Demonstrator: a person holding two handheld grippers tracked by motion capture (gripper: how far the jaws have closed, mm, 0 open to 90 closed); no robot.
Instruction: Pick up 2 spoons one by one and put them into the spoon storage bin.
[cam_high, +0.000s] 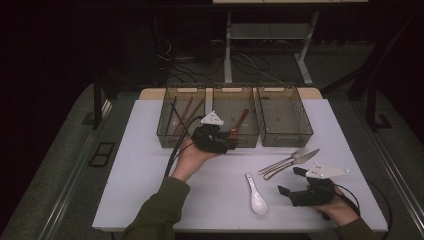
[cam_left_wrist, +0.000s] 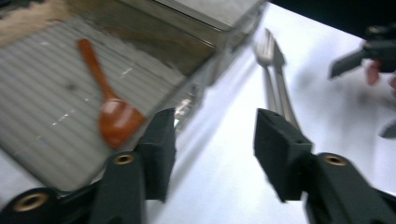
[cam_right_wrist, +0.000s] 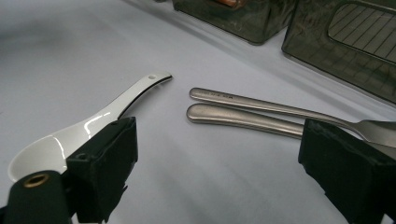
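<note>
My left gripper (cam_high: 230, 141) hovers open at the front wall of the middle bin (cam_high: 246, 140), with nothing between its jaws. In the left gripper view (cam_left_wrist: 215, 149) a red-brown spoon (cam_left_wrist: 112, 116) lies inside that bin; it also shows from above (cam_high: 240, 122). My right gripper (cam_high: 291, 181) stands open near the table's front right, jaws pointing left. A white ceramic spoon (cam_high: 256, 195) lies just left of it, close to one jaw in the right gripper view (cam_right_wrist: 93, 126). A metal fork (cam_high: 286, 159) and knife (cam_high: 295, 162) lie side by side ahead of the right gripper (cam_right_wrist: 219, 172).
Three clear grey bins stand in a row at the back of the white table (cam_high: 135, 180). The left bin (cam_high: 167, 136) holds several chopsticks; the right bin (cam_high: 287, 139) looks bare. Beyond the table are a desk frame and cables on a dark floor.
</note>
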